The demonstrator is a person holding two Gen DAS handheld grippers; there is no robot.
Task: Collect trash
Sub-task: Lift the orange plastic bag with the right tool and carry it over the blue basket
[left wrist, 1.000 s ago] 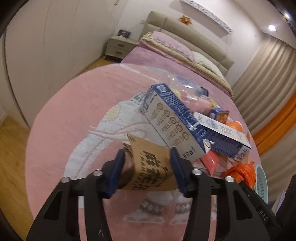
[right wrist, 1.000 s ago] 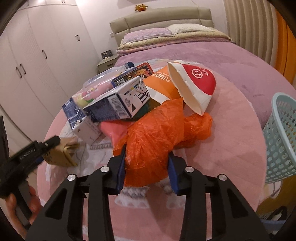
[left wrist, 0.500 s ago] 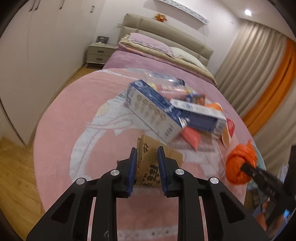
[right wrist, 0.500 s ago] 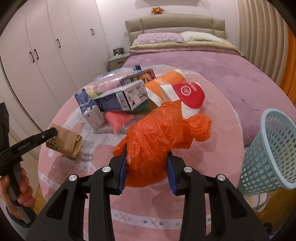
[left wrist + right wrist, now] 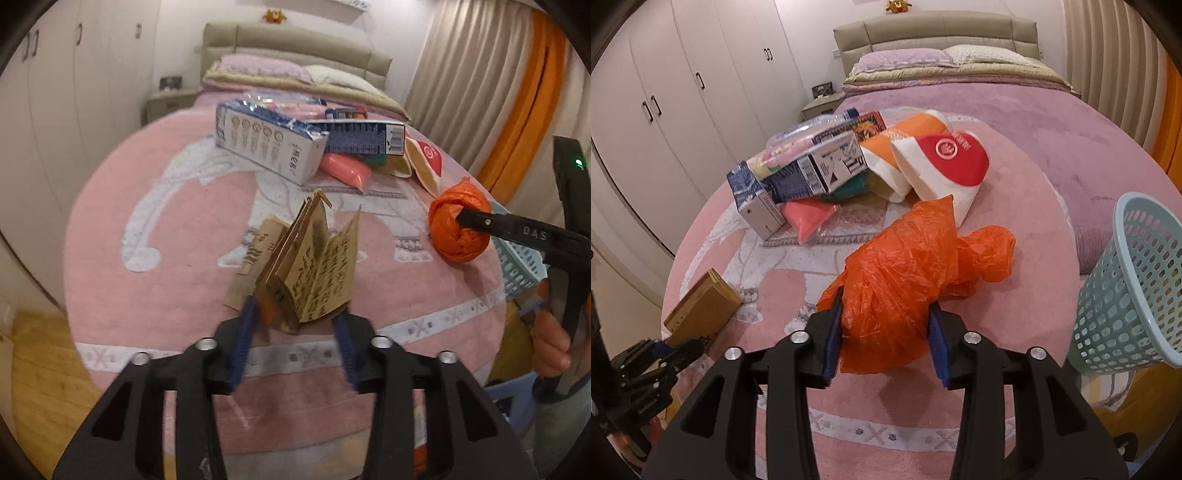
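Observation:
A brown paper bag [image 5: 306,266] with black print stands between the pads of my left gripper [image 5: 295,332]. Its folds fan out as the jaws open, and its base still fills the gap. The right wrist view shows that bag [image 5: 701,310] at the lower left, on the left gripper [image 5: 676,347]. My right gripper [image 5: 886,332] grips a crumpled orange plastic bag [image 5: 916,266]. Its jaws are opening slightly, with both pads still on the plastic. In the left wrist view the orange bag [image 5: 458,221] hangs off the rug on the right gripper [image 5: 465,218]. A light blue mesh basket [image 5: 1126,295] stands at the right.
A trash pile lies on the round pink rug [image 5: 1015,350]: a blue-and-white carton [image 5: 269,147], a second carton [image 5: 827,170], a pink pouch [image 5: 809,214], red and orange paper cups [image 5: 945,166]. A bed [image 5: 997,110] lies behind, wardrobes [image 5: 683,92] to the left. A hand [image 5: 550,332] holds the right gripper.
The left gripper squeezed the brown bag flat, carried it away from the pile, then widened so the bag fanned out. The right gripper drew the orange bag back from the pile.

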